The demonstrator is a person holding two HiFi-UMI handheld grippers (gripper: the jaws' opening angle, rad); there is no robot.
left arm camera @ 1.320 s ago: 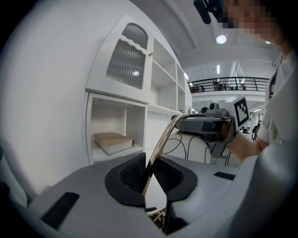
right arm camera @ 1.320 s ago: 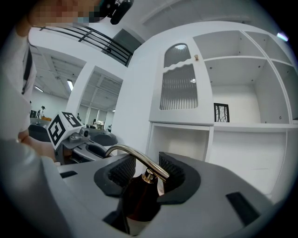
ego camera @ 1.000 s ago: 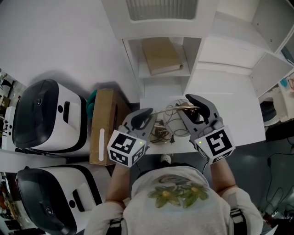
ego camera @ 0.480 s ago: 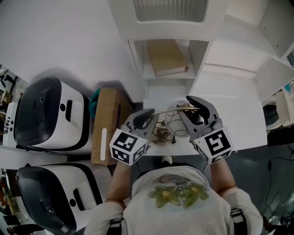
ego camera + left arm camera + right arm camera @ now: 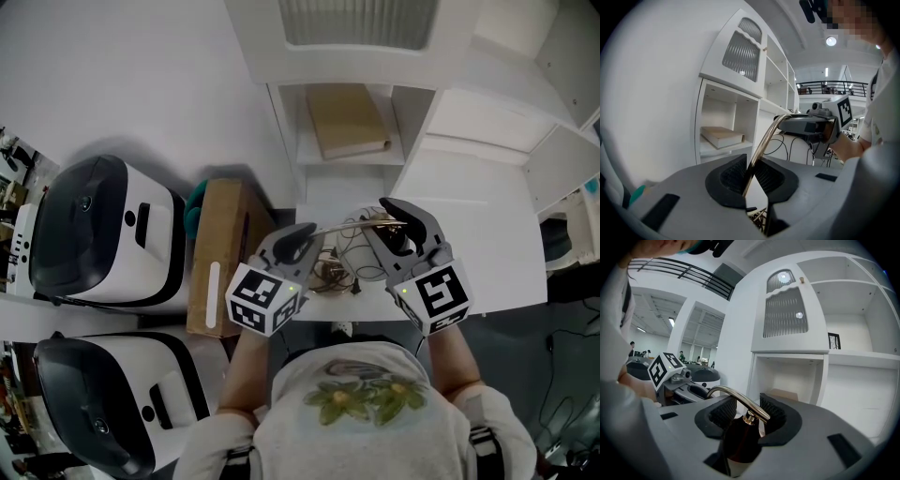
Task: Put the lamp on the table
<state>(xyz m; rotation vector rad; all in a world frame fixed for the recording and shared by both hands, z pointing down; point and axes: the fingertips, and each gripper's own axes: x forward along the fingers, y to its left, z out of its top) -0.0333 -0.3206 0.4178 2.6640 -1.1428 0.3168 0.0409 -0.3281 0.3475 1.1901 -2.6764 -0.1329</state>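
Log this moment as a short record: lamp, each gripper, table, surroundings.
lamp: curved brass arm and dark head, held between both grippers
left gripper: jaws shut on the brass arm
right gripper: jaws closed on the dark head
table: white, under the lamp; whether the lamp rests on it cannot be told
surroundings: book lying on a shelf; cardboard box left of the table
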